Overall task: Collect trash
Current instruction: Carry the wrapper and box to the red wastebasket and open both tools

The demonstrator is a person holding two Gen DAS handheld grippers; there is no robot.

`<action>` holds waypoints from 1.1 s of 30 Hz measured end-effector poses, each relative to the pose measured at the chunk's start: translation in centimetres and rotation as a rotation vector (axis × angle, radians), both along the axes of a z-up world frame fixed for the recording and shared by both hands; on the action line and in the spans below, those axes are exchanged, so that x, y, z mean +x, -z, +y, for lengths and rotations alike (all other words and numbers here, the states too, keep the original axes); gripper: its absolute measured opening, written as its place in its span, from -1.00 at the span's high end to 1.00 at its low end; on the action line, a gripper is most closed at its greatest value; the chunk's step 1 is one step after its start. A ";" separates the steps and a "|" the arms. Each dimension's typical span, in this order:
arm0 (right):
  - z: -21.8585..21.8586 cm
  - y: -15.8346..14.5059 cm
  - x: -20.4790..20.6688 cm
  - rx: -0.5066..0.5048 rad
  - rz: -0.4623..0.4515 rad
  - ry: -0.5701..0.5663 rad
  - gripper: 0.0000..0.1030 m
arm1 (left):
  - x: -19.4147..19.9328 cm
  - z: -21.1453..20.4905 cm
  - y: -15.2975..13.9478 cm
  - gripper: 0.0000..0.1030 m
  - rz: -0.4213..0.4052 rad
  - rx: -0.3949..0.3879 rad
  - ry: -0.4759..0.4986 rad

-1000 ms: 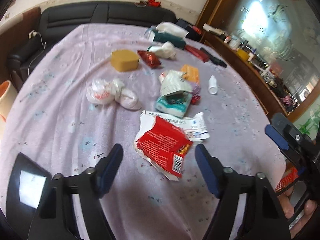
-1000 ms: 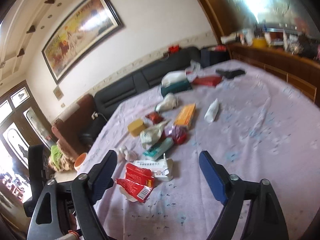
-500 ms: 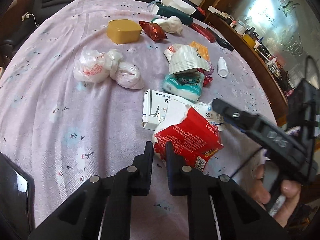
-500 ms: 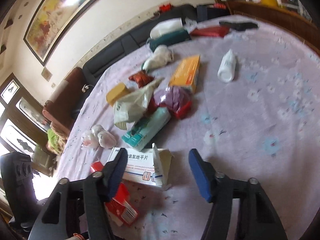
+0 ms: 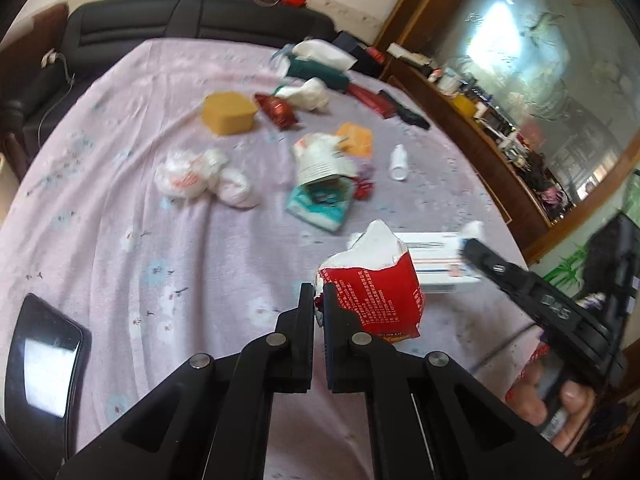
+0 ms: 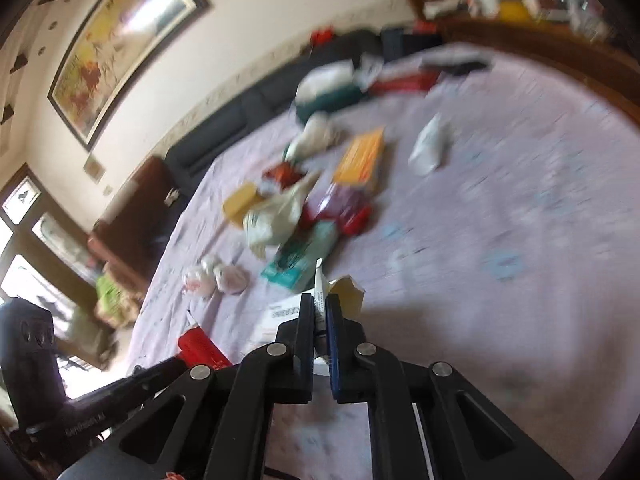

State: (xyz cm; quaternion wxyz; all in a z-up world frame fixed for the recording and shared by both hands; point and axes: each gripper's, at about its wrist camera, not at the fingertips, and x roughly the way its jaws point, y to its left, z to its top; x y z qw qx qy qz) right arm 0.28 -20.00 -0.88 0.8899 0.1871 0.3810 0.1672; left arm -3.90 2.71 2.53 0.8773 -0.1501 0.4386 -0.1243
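My left gripper (image 5: 318, 300) is shut on the torn red packet (image 5: 376, 296) and holds it lifted above the purple tablecloth (image 5: 140, 220). My right gripper (image 6: 319, 312) is shut on a flap of the white medicine box (image 6: 284, 314); the box also shows in the left wrist view (image 5: 438, 258), with the right gripper's finger on its right end. The red packet shows at the lower left of the right wrist view (image 6: 202, 346). More trash lies further back: a white plastic bag (image 5: 200, 180), a teal tissue pack (image 5: 320, 204) and a crumpled paper bag (image 5: 322, 158).
A yellow box (image 5: 228, 112), a red snack wrapper (image 5: 278, 110), an orange box (image 5: 356, 140) and a small white bottle (image 5: 400, 162) lie mid-table. A black sofa (image 5: 180, 24) stands behind, a wooden cabinet (image 5: 480, 136) at the right. A phone (image 5: 44, 364) lies at the near left.
My left gripper has lifted the red packet off the table. My right gripper, open half a second ago, has shut on the white box's flap and is moving; the views are blurred.
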 end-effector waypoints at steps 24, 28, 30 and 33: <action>-18.1 -10.8 -19.9 0.021 -0.345 0.452 0.90 | -4.8 -14.6 -7.3 0.96 -0.197 -0.001 0.272; -18.7 -11.7 -20.9 0.030 -0.377 0.472 0.90 | -5.3 -15.5 -8.3 0.96 -0.220 -0.003 0.285; -19.1 -12.0 -21.2 0.039 -0.390 0.474 0.90 | -5.4 -15.7 -8.7 0.96 -0.227 -0.008 0.289; -19.6 -12.4 -21.8 0.034 -0.406 0.480 0.90 | -5.5 -16.3 -9.3 0.96 -0.236 -0.013 0.304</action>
